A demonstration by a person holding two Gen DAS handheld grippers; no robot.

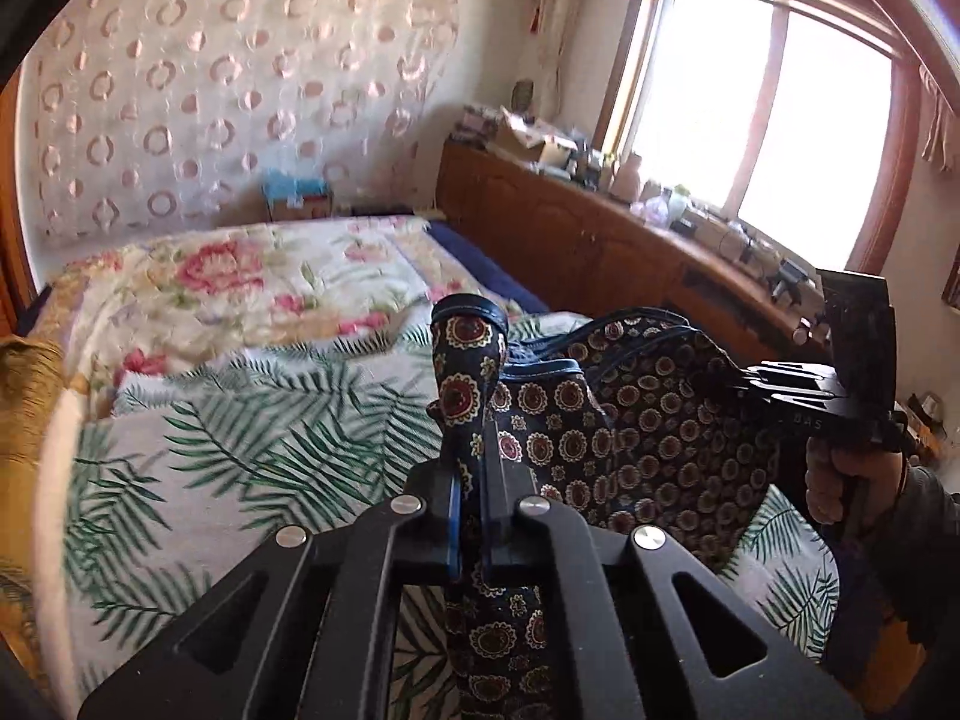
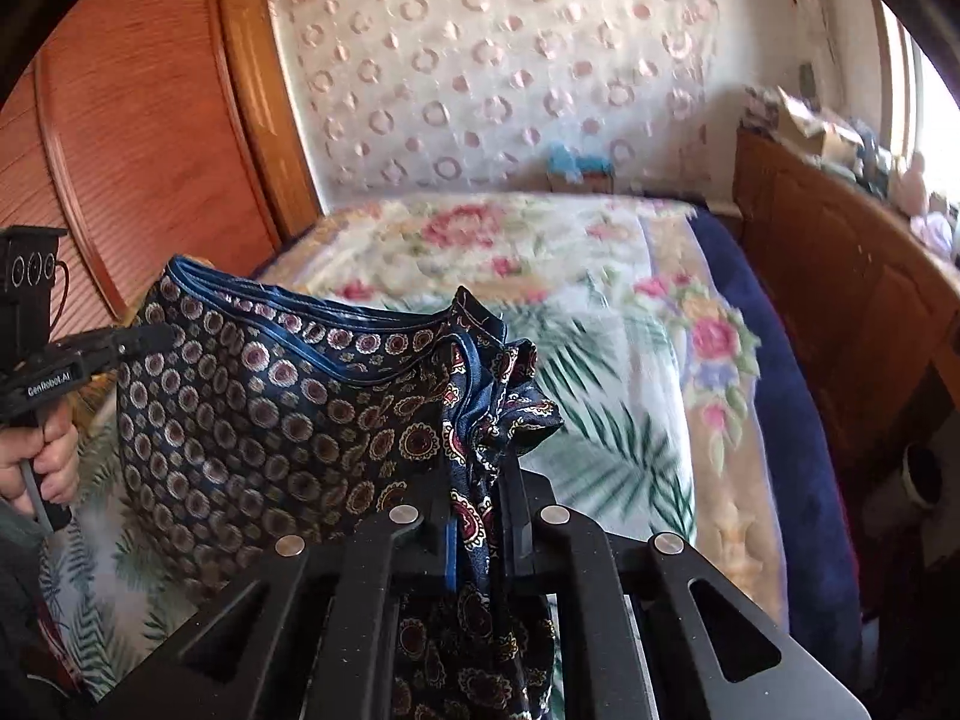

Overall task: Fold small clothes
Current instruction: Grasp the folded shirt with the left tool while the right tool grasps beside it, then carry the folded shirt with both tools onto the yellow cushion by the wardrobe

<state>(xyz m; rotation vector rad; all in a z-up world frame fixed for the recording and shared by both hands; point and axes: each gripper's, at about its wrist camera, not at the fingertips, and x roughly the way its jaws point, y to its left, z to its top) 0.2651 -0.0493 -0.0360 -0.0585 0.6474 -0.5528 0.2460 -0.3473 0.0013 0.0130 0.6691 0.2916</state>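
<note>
A small dark navy garment (image 1: 648, 420) with a red and cream medallion print and blue trim hangs stretched between my two grippers above the bed. My left gripper (image 1: 471, 456) is shut on one bunched corner of it. My right gripper (image 2: 477, 480) is shut on the other bunched corner (image 2: 480, 384). In the left wrist view the right gripper (image 1: 744, 381) holds the garment's far side. In the right wrist view the left gripper (image 2: 168, 333) holds the opposite end, and the cloth (image 2: 270, 408) sags between them.
Below lies a bed with a palm-leaf sheet (image 1: 240, 432) and a floral quilt (image 1: 228, 282) further back. A wooden cabinet (image 1: 600, 240) with clutter on top runs along the right under a window (image 1: 750, 114). A wooden wardrobe (image 2: 138, 138) stands on the left.
</note>
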